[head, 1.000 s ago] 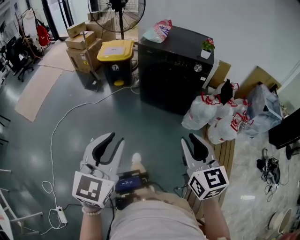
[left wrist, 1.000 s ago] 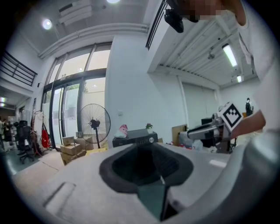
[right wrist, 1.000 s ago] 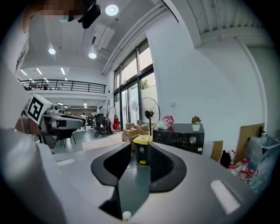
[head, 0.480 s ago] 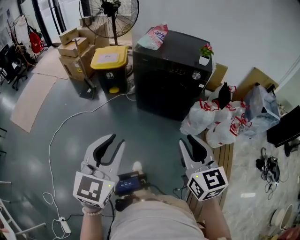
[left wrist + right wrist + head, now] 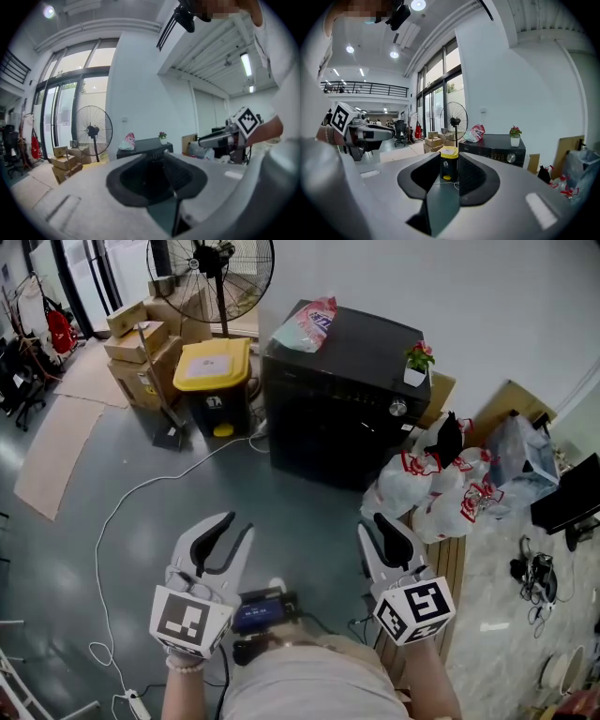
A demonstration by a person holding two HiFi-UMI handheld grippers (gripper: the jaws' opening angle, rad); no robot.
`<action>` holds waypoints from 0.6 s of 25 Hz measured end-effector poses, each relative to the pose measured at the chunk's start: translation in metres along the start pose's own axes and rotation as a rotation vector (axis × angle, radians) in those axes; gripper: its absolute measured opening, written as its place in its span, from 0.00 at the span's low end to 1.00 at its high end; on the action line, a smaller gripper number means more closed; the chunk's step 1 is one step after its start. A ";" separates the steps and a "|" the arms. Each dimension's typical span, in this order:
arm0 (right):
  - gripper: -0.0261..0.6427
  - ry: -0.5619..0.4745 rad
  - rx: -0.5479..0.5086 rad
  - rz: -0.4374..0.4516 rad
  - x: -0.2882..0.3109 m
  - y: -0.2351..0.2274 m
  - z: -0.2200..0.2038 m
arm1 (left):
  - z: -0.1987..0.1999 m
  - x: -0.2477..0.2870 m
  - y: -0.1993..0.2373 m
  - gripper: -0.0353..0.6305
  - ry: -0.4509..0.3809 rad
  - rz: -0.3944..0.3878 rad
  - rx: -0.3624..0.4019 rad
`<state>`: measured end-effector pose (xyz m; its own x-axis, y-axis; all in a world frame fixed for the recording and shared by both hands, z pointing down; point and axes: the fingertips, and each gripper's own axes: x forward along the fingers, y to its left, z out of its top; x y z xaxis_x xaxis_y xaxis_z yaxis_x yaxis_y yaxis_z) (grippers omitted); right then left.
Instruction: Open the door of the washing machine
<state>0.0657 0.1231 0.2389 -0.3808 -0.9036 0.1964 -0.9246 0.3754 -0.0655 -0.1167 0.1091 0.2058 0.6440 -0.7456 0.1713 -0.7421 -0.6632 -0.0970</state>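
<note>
The black washing machine (image 5: 342, 395) stands against the white wall ahead, its dark front door closed and a silver knob (image 5: 398, 409) at the upper right. It is small and distant in the left gripper view (image 5: 145, 146) and the right gripper view (image 5: 494, 147). My left gripper (image 5: 236, 529) is held low at the left, open, with nothing between its jaws. My right gripper (image 5: 372, 529) is level with it at the right, also open and empty. Both point toward the machine and are well short of it.
A pink detergent bag (image 5: 305, 324) and a small potted plant (image 5: 417, 362) sit on the machine. A yellow-lidded bin (image 5: 208, 385), a standing fan (image 5: 210, 268) and cardboard boxes (image 5: 136, 338) are to its left. White plastic bags (image 5: 441, 488) lie at its right; a white cable (image 5: 122, 512) crosses the floor.
The washing machine has come nearer and lower in the head view as the person walks toward it. Both grippers travel along, keeping the same pose and jaw gap.
</note>
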 end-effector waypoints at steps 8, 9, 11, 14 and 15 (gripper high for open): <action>0.19 0.049 -0.012 -0.023 0.061 -0.012 0.005 | 0.000 0.048 0.049 0.21 0.008 -0.044 -0.006; 0.19 0.051 -0.007 -0.028 0.068 -0.015 0.005 | 0.000 0.055 0.055 0.22 0.009 -0.049 -0.006; 0.19 0.051 0.005 -0.041 0.082 -0.022 0.005 | -0.002 0.067 0.066 0.21 0.011 -0.060 -0.006; 0.19 0.049 0.015 -0.055 0.100 -0.029 0.008 | -0.004 0.082 0.079 0.21 0.011 -0.081 -0.005; 0.19 0.047 0.014 -0.058 0.105 -0.030 0.009 | -0.005 0.086 0.083 0.21 0.013 -0.086 -0.005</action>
<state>0.0534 0.0148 0.2523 -0.3261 -0.9127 0.2463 -0.9451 0.3199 -0.0663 -0.1241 -0.0096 0.2173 0.7028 -0.6851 0.1916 -0.6853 -0.7243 -0.0760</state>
